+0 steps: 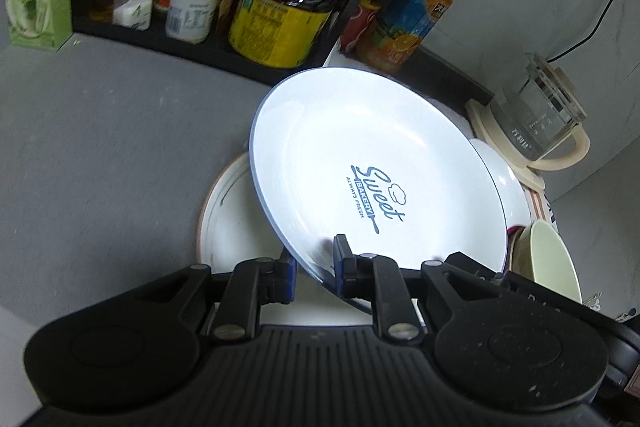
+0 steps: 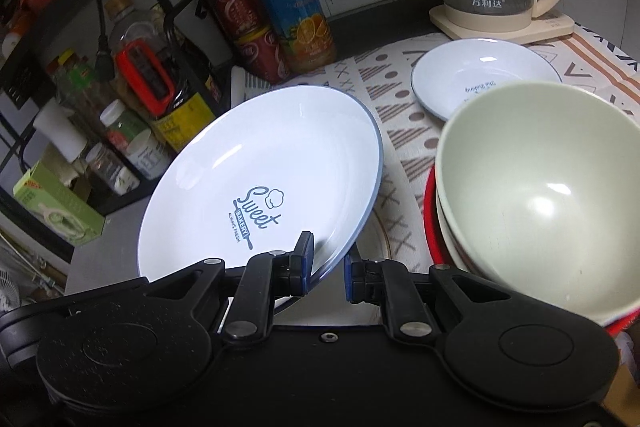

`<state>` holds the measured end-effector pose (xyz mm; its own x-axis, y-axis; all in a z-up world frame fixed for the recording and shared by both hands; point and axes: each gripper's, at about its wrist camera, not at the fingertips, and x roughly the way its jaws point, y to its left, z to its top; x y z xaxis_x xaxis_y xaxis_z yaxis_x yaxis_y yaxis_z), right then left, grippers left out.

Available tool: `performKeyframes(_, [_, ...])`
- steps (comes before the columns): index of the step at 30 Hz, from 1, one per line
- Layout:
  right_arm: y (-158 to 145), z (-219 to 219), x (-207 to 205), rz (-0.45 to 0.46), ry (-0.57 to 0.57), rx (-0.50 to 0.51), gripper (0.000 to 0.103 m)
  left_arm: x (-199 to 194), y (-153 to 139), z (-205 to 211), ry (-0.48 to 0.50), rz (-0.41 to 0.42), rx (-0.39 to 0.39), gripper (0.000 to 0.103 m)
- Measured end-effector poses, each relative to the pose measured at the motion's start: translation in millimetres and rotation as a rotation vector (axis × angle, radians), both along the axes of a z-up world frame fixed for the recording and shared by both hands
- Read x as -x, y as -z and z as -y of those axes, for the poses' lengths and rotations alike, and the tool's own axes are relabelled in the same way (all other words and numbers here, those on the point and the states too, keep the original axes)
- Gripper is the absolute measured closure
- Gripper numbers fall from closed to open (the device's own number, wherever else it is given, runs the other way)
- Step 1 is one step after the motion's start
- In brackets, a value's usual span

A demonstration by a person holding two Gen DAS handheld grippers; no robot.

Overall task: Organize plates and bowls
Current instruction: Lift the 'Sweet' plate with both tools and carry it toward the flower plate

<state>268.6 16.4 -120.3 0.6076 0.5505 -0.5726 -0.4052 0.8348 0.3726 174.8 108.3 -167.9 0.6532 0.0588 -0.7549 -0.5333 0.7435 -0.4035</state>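
Above the grey worktop (image 1: 100, 131), a white round plate with a blue rim and "Sweet Bakery" print (image 1: 372, 163) hangs tilted, its near edge clamped between the pads of both the left tool (image 1: 314, 267) and the right tool (image 2: 328, 259). Under it lies a white plate with a brown rim (image 1: 224, 227). A pale green bowl (image 2: 548, 195) sits stacked on a red-rimmed dish (image 2: 432, 227), beside a smaller white plate (image 2: 480, 75) on the patterned cloth (image 2: 392, 99).
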Motion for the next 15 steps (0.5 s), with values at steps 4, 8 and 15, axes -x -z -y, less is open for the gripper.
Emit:
performKeyframes(4, [7.6, 4.3, 7.6, -0.016, -0.005, 0.009, 0.088, 9.0, 4.8, 4.8, -0.004, -0.016, 0.009, 0.086])
performKeyframes(8, [12.9, 7.2, 12.8, -0.027, -0.009, 0.021, 0.088, 15.8, 10.8, 9.6, -0.003, -0.031, 0.019, 0.086])
performKeyframes(15, [19.0, 9.9, 16.1, -0.048, -0.008, 0.030, 0.088, 20.7, 18.5, 12.5, 0.003, -0.058, 0.038, 0.086])
